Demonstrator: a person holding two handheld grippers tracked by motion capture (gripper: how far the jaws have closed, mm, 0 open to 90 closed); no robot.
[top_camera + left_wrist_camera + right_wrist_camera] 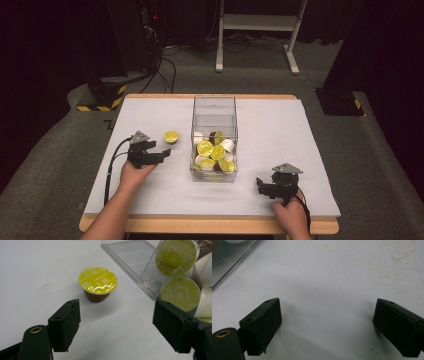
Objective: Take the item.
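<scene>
Left tongs (162, 154) held low on an outstretched forearm, jaws spread wide and empty, pointing up and to the right in the high view; right tongs (261, 186) low near the person, jaws likewise spread, empty, pointing left.

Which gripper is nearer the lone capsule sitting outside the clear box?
Left. The left gripper is just short of the capsule, open. The right gripper rests beyond the clear box, near the table's front edge.

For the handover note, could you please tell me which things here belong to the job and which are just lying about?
Job:
- loose coffee capsule
- clear box of capsules
- left tongs, open

Lying about:
- white frame on the floor
- striped block
</scene>
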